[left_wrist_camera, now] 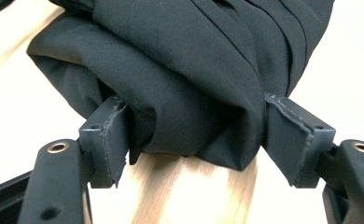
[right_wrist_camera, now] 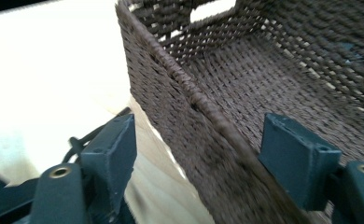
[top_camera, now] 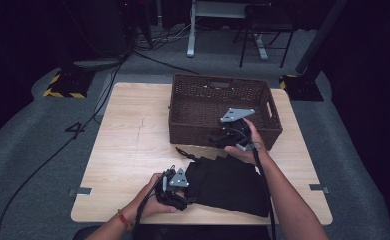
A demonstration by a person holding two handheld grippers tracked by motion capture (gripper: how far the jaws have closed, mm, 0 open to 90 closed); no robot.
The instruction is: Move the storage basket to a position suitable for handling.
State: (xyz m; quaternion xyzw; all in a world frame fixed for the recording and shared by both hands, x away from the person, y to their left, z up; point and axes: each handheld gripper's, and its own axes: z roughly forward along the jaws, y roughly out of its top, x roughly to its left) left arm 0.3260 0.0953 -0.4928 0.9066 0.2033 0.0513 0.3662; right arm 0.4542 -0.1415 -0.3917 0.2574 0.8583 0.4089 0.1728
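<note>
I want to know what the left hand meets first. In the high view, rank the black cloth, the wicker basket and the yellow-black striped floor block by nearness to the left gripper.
1. Black cloth: bunched between the left gripper pads.
2. Wicker basket: up the table, rightward.
3. Striped floor block: off the table's far-left corner.

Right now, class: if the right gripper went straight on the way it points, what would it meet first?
Probably the wicker basket: its near wall and rim lie between the right gripper's open jaws, though depth is unclear.

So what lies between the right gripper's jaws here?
In the right gripper view, the near wall of the brown wicker basket runs up between the open jaws of the right gripper, and neither pad presses on it.
</note>
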